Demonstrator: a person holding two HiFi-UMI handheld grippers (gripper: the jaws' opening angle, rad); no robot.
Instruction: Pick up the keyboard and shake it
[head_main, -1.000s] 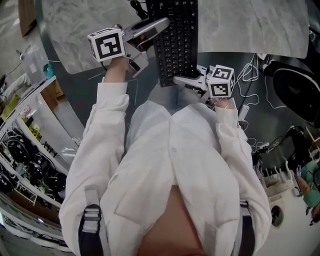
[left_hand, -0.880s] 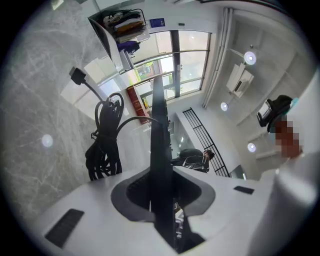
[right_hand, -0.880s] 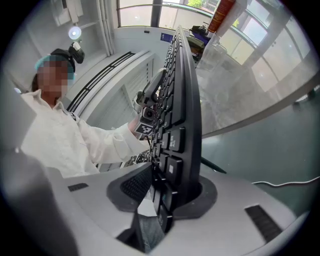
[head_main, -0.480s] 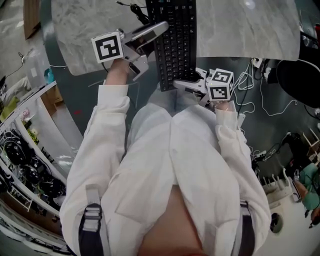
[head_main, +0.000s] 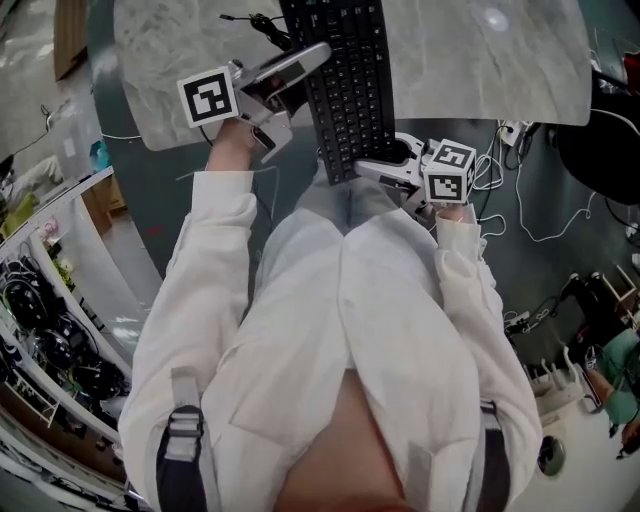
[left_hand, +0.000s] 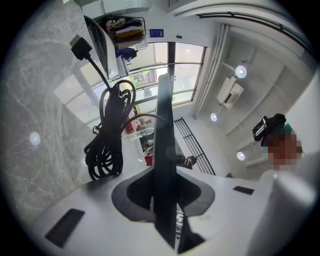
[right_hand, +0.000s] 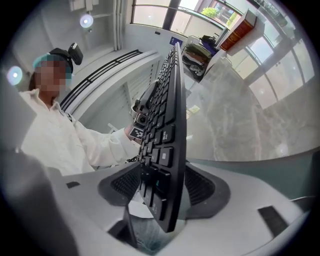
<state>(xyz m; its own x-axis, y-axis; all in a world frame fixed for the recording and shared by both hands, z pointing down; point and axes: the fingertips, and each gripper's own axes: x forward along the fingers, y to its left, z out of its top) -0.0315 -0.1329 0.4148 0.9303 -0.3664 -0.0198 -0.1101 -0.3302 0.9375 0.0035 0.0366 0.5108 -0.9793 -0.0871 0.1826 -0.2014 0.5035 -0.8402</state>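
Observation:
A black keyboard (head_main: 345, 90) lies lengthwise on the marble table (head_main: 480, 60), its near end sticking out past the table's edge. My left gripper (head_main: 320, 55) is shut on the keyboard's left long edge. In the left gripper view the keyboard (left_hand: 164, 150) runs edge-on between the jaws of the left gripper (left_hand: 165, 192). My right gripper (head_main: 372, 163) is at the near right corner. Its jaws have just been opening. In the right gripper view the keyboard (right_hand: 172, 145) stands between the jaws of the right gripper (right_hand: 162, 187) with gaps on both sides.
The keyboard's coiled black cable (head_main: 262, 25) lies on the table beyond my left gripper, and it shows in the left gripper view as a coiled black cable (left_hand: 107, 140). White cables (head_main: 520, 190) trail on the floor at right. Shelves (head_main: 50, 330) with clutter stand at left.
My right gripper has shifted slightly to the right at the keyboard's near corner. The left gripper keeps its hold on the left edge. The keyboard lies about where it was.

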